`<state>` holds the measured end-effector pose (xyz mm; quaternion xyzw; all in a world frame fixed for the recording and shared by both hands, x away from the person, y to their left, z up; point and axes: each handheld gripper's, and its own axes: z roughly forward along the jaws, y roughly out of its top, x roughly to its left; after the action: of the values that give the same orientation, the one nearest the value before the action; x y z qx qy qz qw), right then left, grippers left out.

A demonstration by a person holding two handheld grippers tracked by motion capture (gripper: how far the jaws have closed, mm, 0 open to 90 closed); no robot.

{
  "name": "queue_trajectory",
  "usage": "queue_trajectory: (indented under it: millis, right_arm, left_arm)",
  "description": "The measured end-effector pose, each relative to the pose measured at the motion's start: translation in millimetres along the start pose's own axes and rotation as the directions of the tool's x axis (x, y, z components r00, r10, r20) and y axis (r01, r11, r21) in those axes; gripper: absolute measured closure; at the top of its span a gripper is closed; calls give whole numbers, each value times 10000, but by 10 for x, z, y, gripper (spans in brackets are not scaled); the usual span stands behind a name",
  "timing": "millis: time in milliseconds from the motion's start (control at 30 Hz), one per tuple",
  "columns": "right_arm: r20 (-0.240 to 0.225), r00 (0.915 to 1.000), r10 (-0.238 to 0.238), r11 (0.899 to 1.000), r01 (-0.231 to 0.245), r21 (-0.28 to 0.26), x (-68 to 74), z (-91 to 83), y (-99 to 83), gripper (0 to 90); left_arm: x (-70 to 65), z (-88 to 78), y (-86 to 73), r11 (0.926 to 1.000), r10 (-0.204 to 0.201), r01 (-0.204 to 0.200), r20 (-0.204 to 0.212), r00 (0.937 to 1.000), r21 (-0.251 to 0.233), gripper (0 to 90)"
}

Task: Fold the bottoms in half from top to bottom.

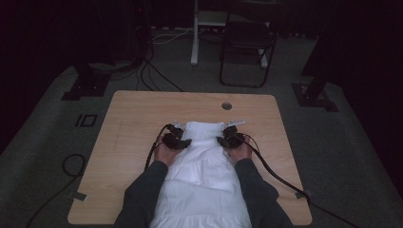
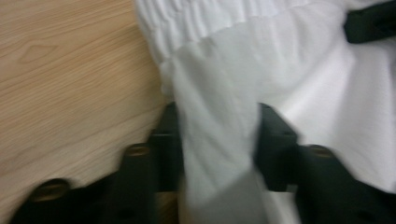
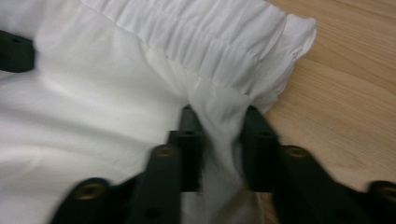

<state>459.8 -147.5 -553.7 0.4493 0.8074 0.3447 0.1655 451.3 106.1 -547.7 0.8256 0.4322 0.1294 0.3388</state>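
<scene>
1. A white garment (image 1: 202, 171) is spread on the wooden table (image 1: 133, 118), its gathered waistband (image 1: 204, 127) far from the person
2. Fabric folds are pinched by the left gripper (image 2: 217, 140) and right gripper (image 3: 219, 135)
3. A folding chair (image 1: 247, 42) is seen beyond

Two black grippers are seen, left (image 1: 183, 141) and right (image 1: 223, 140), each trailed by a black cable (image 1: 278, 175). Brass-coloured screws (image 3: 164, 150) are set just behind the blocky black jaws. Dark grey sleeves (image 1: 142, 194) are worn.
</scene>
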Motion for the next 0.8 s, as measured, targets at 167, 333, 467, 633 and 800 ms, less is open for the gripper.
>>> queue_trajectory:
  millis: [167, 333, 467, 633, 800]
  right_arm:
    - [-553, 9971, 520, 9986, -521, 3, -68, 25, 29, 847]
    - [-692, 9939, 856, 9953, -884, -399, -184, -52, 159, 851]
    - [-572, 9956, 741, 9941, -783, -744, -223, -152, 342, 852]
    - [-413, 9964, 735, 9813, -796, -1752, -312, -448, 771, 851]
    - [-107, 9974, 715, 9518, -715, -2984, -327, -760, 1123, 850]
  left_arm:
    - [26, 30, 76, 9995, -291, 289, 250, 9993, 87, 837]
    - [94, -96, 328, 9990, -253, 261, 235, 9994, -350, 841]
    - [115, -280, 586, 9959, -70, 77, 74, 9999, -905, 841]
    - [158, -538, 917, 9852, 143, -146, -25, 9999, -1709, 841]
    - [197, -823, 1223, 9630, -40, 41, 11, 10000, -2695, 839]
